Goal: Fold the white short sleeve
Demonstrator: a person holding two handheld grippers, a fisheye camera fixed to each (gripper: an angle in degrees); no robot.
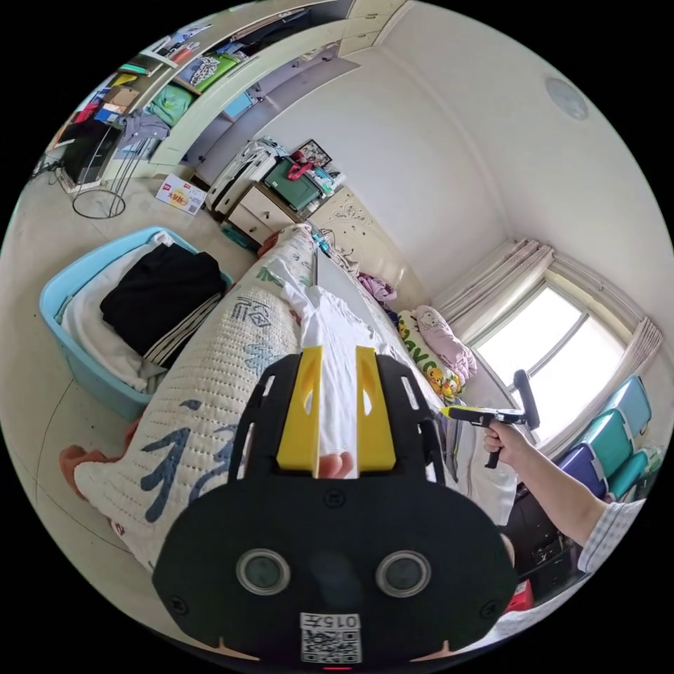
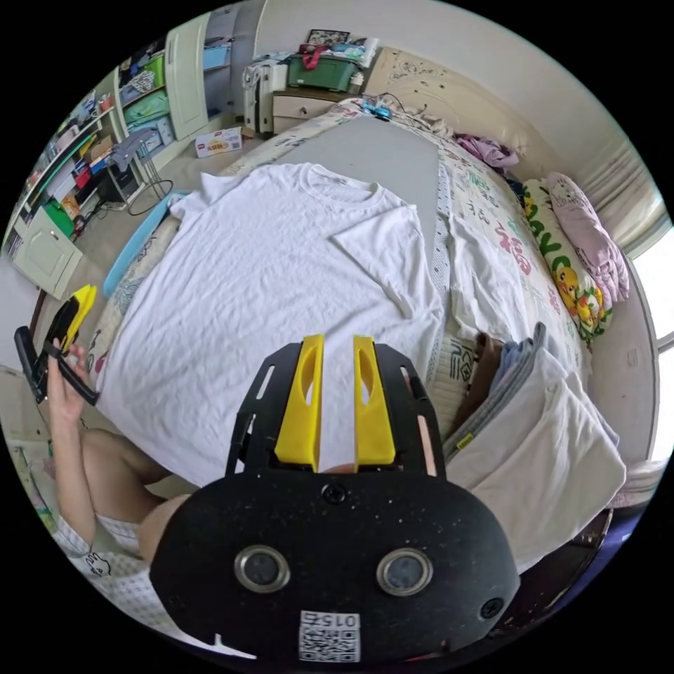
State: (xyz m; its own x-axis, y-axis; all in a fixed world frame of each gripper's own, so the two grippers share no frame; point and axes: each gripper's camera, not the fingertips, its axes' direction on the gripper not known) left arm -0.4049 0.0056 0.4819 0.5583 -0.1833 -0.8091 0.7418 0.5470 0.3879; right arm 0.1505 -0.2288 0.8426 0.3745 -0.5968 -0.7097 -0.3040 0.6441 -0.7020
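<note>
Shirt was flat, fold barely begun.

Left gripper (image 2: pixel 67 319) was off the left edge of the bed (image 2: pixel 491 232), whether parted or closed I couldn't tell; the white short sleeve (image 2: pixel 267 281) lay spread face-up on it, one sleeve turned inward; the right gripper (image 2: pixel 335 400) hovered over the hem, jaws parted, empty. Most folds remained.

Daylight is pouring through a curtained window (image 1: pixel 554 337) beside the bed (image 2: pixel 491 232), washing over pale walls and a white ceiling. The bed is wearing a printed quilt, with a carved cream headboard (image 2: pixel 449 84) at its far end. Beyond the headboard a small dresser (image 2: pixel 302 105) is carrying a green box (image 2: pixel 326 70). A blue laundry tub (image 1: pixel 77 330) is sitting on the pale floor alongside the bed, and open shelves (image 1: pixel 175 77) are lining the wall past it.
</note>
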